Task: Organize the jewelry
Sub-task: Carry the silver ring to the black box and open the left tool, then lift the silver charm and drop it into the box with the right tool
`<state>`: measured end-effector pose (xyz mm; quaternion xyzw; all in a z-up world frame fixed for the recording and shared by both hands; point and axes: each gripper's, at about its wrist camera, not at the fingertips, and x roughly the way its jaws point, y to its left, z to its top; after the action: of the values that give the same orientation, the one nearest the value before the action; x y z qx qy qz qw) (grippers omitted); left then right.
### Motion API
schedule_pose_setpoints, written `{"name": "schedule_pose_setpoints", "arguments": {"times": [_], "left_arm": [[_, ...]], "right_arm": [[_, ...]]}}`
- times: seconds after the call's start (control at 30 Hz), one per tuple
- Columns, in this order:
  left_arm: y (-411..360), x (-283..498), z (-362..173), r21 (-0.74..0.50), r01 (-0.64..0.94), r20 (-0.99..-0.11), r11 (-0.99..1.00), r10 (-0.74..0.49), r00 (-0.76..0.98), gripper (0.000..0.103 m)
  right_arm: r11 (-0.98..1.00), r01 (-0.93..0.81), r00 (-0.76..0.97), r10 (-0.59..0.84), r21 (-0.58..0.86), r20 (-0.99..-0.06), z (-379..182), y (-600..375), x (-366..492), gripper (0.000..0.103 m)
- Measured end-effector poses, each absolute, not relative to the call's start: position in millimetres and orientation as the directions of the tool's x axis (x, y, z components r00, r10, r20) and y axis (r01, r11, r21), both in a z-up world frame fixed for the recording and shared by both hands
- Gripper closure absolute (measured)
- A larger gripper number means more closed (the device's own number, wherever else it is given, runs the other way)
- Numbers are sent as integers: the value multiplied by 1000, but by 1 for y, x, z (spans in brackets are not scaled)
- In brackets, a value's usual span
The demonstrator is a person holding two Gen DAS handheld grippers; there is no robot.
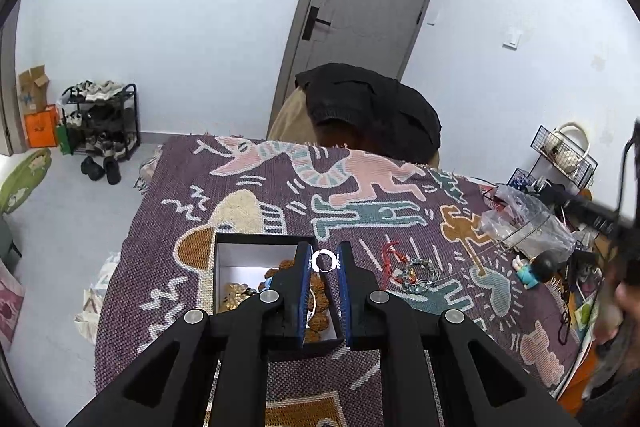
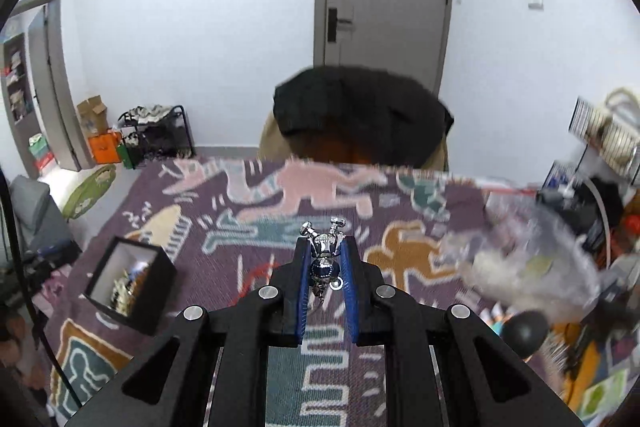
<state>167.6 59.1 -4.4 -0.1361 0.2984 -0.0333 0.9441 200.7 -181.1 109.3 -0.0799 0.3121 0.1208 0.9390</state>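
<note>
My left gripper (image 1: 324, 254) is shut on a small silver ring (image 1: 323, 261), pinched between its blue pads just right of the black box (image 1: 224, 267). The box is open, white inside, with gold and brown bead pieces in it. A red cord bracelet (image 1: 390, 259) and a silver chain bracelet (image 1: 420, 275) lie on the patterned cloth (image 1: 280, 195) to the right. My right gripper (image 2: 325, 243) is shut on a silver charm piece with a dark blue bead (image 2: 324, 267), held above the cloth. The black box (image 2: 160, 279) sits lower left in that view.
A crumpled clear plastic bag (image 1: 528, 223) and a small figurine (image 1: 528, 273) sit at the table's right side amid clutter and a wire basket (image 1: 564, 151). A chair with a black garment (image 1: 372, 111) stands behind the far edge. A shoe rack (image 1: 100, 119) is on the floor, left.
</note>
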Motion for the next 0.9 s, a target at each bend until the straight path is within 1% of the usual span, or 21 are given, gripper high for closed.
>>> {"name": "schedule_pose_setpoints", "arguments": {"times": [0.53, 0.67, 0.73, 0.77, 0.83, 0.87, 0.9], "left_arm": [[76, 195, -32, -288, -62, -608, 956, -133, 782, 90], [86, 204, -39, -330, -90, -621, 940, -145, 770, 89], [92, 209, -44, -371, -98, -636, 923, -176, 751, 89], [93, 210, -45, -384, -99, -640, 918, -188, 745, 87], [96, 210, -46, -398, -103, -642, 911, -197, 741, 80], [98, 207, -45, -396, -108, -639, 912, -189, 746, 68], [99, 205, -44, -393, -112, -633, 913, -180, 753, 54]], "right_arm": [[926, -308, 875, 186, -217, -447, 228, -133, 173, 88], [916, -316, 887, 193, -247, -420, 247, -118, 168, 88], [911, -320, 892, 197, -260, -406, 257, -109, 166, 88], [909, -321, 895, 200, -267, -399, 261, -105, 164, 88], [904, -326, 900, 207, -276, -385, 270, -96, 162, 88], [901, -330, 901, 212, -280, -379, 275, -92, 161, 88], [898, -336, 901, 219, -283, -374, 280, -87, 160, 88]]}}
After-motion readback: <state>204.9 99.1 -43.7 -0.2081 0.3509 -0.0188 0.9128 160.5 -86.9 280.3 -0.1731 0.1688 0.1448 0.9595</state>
